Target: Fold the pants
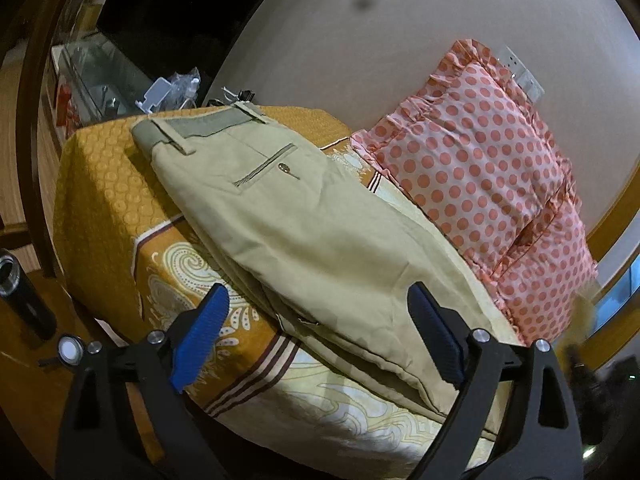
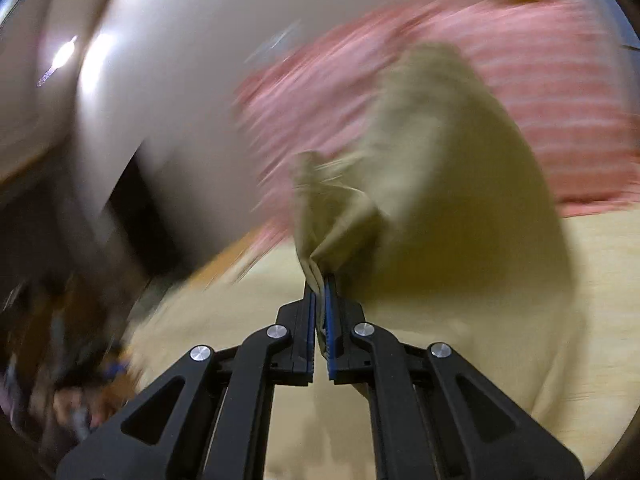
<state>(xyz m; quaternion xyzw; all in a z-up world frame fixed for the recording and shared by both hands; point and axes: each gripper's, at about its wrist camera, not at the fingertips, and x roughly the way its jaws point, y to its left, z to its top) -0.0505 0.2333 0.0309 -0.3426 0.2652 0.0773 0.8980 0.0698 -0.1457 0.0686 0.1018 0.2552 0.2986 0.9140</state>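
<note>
Beige pants (image 1: 288, 216) lie lengthwise on the bed, waistband at the far end, back pocket facing up. My left gripper (image 1: 318, 304) is open, its blue pads either side of the pants' near part, a little above the cloth. In the right wrist view my right gripper (image 2: 320, 284) is shut on a bunched end of the pants (image 2: 420, 184) and holds it lifted above the bed. That view is blurred by motion.
An orange patterned bedsheet (image 1: 104, 184) covers the bed. A pink polka-dot pillow (image 1: 480, 176) lies right of the pants, against the wall. Cluttered items (image 1: 172, 88) sit beyond the bed's far end. A dark bottle (image 1: 24, 296) stands at the left.
</note>
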